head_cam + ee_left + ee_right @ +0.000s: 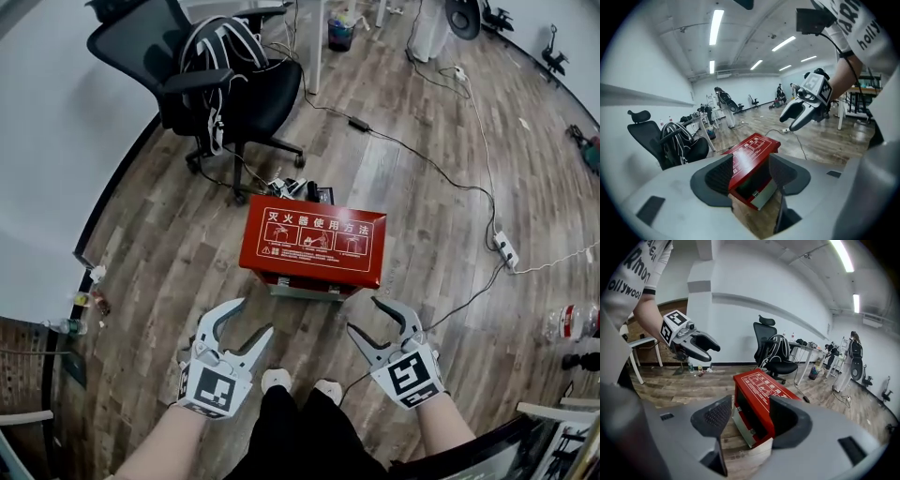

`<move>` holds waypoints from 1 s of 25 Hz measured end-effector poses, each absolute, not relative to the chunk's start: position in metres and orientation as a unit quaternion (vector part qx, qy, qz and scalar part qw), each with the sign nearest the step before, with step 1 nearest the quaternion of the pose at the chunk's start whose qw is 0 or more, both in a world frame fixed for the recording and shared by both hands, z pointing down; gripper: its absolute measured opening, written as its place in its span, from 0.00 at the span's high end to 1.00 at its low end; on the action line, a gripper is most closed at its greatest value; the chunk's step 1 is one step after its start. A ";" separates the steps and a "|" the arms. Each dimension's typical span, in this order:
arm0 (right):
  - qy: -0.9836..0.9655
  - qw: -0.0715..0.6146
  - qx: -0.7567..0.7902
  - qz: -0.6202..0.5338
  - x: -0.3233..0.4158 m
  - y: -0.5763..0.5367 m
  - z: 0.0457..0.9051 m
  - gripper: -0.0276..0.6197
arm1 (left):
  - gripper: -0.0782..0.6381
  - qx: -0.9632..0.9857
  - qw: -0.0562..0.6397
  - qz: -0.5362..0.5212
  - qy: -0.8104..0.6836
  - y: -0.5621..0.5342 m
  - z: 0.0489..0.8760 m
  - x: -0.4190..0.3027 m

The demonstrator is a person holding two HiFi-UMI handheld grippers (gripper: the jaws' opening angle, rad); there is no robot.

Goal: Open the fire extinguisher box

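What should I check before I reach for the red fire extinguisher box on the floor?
1. Jaws of the left gripper open, nothing gripped: ok.
2. Jaws of the right gripper open, nothing gripped: ok.
3. The red box sits level on the floor, front toward you, neither gripper touching it: ok.
4. The front latches released: cannot tell.
5. Near side of the box free of clutter; the cables and the office chair are behind it: ok.
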State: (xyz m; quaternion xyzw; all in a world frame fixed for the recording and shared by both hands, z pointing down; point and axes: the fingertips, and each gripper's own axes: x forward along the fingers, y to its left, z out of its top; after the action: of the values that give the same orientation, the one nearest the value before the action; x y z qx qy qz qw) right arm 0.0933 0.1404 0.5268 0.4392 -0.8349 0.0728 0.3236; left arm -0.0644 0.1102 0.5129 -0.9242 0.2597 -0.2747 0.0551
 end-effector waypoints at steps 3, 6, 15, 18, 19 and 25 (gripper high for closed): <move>-0.826 0.342 0.447 0.043 0.094 0.127 0.566 0.58 | 0.57 -0.917 0.101 -0.282 0.262 0.095 0.548 -0.064; -0.818 0.361 0.448 0.010 0.093 0.115 0.601 0.58 | 0.56 -0.917 0.120 -0.267 0.272 0.081 0.577 -0.057; -0.817 0.378 0.431 -0.067 0.072 0.099 0.659 0.58 | 0.56 -0.917 0.134 -0.234 0.295 0.063 0.642 -0.039; -0.815 0.384 0.423 -0.095 0.063 0.095 0.668 0.58 | 0.56 -0.916 0.125 -0.219 0.311 0.057 0.652 -0.038; -0.813 0.384 0.424 -0.107 0.061 0.093 0.669 0.58 | 0.56 -0.916 0.127 -0.216 0.312 0.057 0.655 -0.037; -0.774 0.405 0.447 -0.195 0.065 0.076 0.670 0.58 | 0.56 -0.914 0.145 -0.210 0.315 0.049 0.669 -0.038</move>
State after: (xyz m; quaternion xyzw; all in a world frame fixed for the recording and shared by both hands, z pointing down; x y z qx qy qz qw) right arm 0.0649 0.0761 0.6704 0.4466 -0.7736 -0.1948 0.4051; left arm -0.0385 0.0489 0.6687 -0.9142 0.3147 -0.2101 0.1453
